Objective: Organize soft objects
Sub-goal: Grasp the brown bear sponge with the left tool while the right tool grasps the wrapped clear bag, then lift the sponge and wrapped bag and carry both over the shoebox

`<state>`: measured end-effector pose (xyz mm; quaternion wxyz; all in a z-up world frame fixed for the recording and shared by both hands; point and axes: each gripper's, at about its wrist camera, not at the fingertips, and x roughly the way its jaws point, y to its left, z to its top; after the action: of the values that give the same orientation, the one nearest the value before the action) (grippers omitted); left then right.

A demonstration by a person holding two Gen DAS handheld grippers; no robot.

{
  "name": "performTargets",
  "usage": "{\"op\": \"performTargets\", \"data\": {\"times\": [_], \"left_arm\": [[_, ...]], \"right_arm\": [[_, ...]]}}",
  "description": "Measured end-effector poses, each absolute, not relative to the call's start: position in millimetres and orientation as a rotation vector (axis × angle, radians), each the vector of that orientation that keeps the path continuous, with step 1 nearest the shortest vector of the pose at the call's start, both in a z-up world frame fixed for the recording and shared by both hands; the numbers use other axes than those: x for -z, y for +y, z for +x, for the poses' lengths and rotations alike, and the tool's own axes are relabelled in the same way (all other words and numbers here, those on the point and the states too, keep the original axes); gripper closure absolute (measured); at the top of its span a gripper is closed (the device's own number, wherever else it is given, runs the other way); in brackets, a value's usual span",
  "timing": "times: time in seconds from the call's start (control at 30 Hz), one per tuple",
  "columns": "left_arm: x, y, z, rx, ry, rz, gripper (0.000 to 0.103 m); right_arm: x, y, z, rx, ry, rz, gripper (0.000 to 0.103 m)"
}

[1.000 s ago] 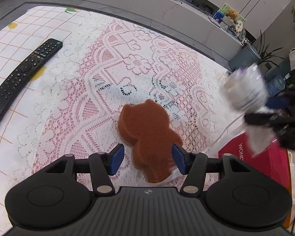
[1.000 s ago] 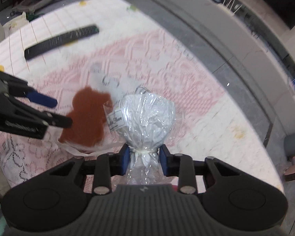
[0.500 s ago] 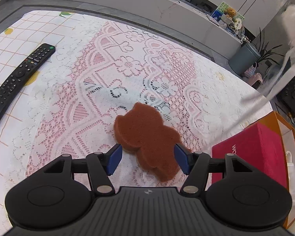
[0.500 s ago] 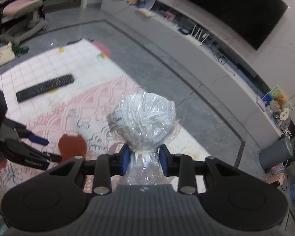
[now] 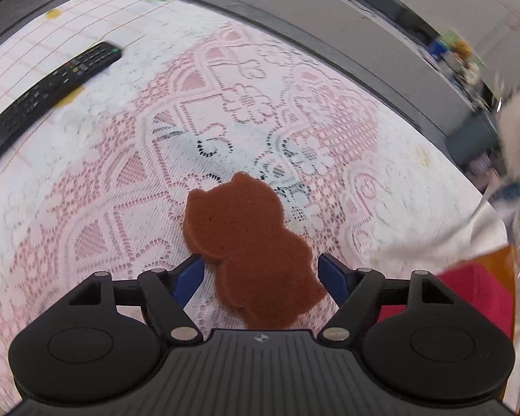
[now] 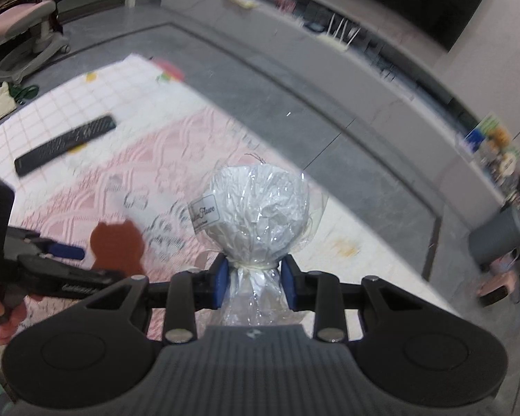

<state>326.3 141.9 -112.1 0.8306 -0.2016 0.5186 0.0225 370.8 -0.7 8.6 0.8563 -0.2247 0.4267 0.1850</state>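
A brown bear-shaped sponge (image 5: pixel 249 242) lies flat on the pink lace cloth (image 5: pixel 128 173). My left gripper (image 5: pixel 261 277) hovers over its near half, the jaws opening, the blue pads standing clear on either side of the sponge. In the right wrist view the sponge (image 6: pixel 118 244) shows at the left beside the left gripper (image 6: pixel 66 260), which a hand holds. My right gripper (image 6: pixel 254 286) is shut on the tied neck of a white ball wrapped in clear cellophane (image 6: pixel 256 211), lifted above the table. That bundle appears blurred at the right edge of the left wrist view (image 5: pixel 518 138).
A black remote control (image 5: pixel 52 90) lies at the far left of the table; the right wrist view shows that remote (image 6: pixel 66 144) too. A red box (image 5: pixel 475 294) in an orange tray sits at the right. Grey floor and a long low cabinet (image 6: pixel 364 55) lie beyond the table.
The left jaws have spread wider around the sponge. The right gripper has lifted the wrapped ball up and away from the table, to the right.
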Motion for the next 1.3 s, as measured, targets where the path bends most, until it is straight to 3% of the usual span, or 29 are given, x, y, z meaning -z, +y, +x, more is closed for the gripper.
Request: {"op": "performTargets", "data": {"times": [0.27,0.57,0.63,0.83,1.3], "left_arm": [[128.4,119.5,327.5,-0.180,1.115,-0.435,0.014],[143.7,104.0,333.9,-0.224,1.114,-0.369,0.009],[143.2,103.9,332.7,-0.211,1.107,-0.360,0.017],[139.8,104.6,329.5,-0.169,1.102,-0.314,0.025],[78.1,116.3,293.9,-0.113,0.977,-0.214,0.027]], "right_arm": [[45.5,-1.1,377.7,-0.413,0.975,-0.413,0.070],[46.2,-3.3,374.9,-0.447,0.951,-0.381,0.070],[46.0,-5.0,374.3,-0.451,0.949,-0.377,0.070],[45.8,-4.3,370.3,-0.466,0.936,-0.388,0.070],[11.0,-3.3,341.5,-0.494,0.856,-0.398,0.070]]}}
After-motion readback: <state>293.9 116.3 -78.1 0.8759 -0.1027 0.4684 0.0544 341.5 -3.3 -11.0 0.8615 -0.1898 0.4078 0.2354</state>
